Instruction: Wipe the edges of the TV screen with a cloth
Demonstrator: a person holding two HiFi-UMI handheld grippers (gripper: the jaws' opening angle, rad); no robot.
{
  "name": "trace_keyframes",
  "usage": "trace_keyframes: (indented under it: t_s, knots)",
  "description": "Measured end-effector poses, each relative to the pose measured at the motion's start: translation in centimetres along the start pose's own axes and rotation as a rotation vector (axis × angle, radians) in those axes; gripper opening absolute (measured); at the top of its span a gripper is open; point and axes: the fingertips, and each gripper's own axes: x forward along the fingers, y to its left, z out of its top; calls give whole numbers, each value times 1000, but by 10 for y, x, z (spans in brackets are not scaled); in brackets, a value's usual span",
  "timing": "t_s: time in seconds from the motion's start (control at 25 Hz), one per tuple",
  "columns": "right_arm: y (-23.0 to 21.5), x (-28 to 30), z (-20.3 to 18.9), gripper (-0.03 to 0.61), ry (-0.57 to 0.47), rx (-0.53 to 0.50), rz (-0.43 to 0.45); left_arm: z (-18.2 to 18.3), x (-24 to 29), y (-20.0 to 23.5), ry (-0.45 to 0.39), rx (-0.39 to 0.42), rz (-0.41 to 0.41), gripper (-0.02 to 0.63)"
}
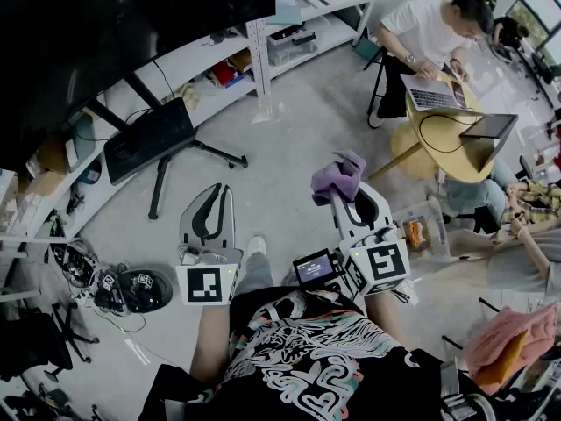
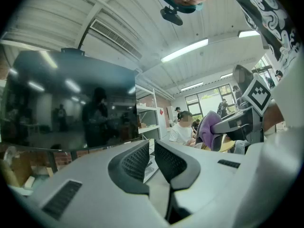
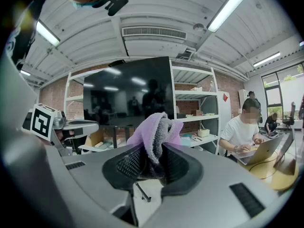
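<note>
The dark TV screen (image 1: 88, 42) stands on a black legged stand (image 1: 153, 143) at the upper left, well ahead of both grippers. It also fills the left gripper view (image 2: 61, 103) and sits centred in the right gripper view (image 3: 128, 94). My right gripper (image 1: 344, 198) is shut on a bunched purple cloth (image 1: 337, 175), which sticks up between its pads (image 3: 154, 129). My left gripper (image 1: 219, 202) is held beside it, shut, with only a thin slit between its fingers (image 2: 137, 160) and nothing in them. Neither gripper touches the TV.
White shelving (image 1: 263, 42) with boxes and clutter runs behind and right of the TV. A person works on a laptop at a round yellow table (image 1: 451, 139) to the right. Black gear and cables (image 1: 123, 289) lie on the floor at left. A pink cloth (image 1: 513, 340) sits at lower right.
</note>
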Motion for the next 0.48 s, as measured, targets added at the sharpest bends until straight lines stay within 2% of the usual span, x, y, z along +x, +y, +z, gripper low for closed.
trace_keyframes:
  t_s: [0.48]
  knots:
    - [-17,-25,-14,121,-43,-16,1,2,-10,-34,-47,38,13,48]
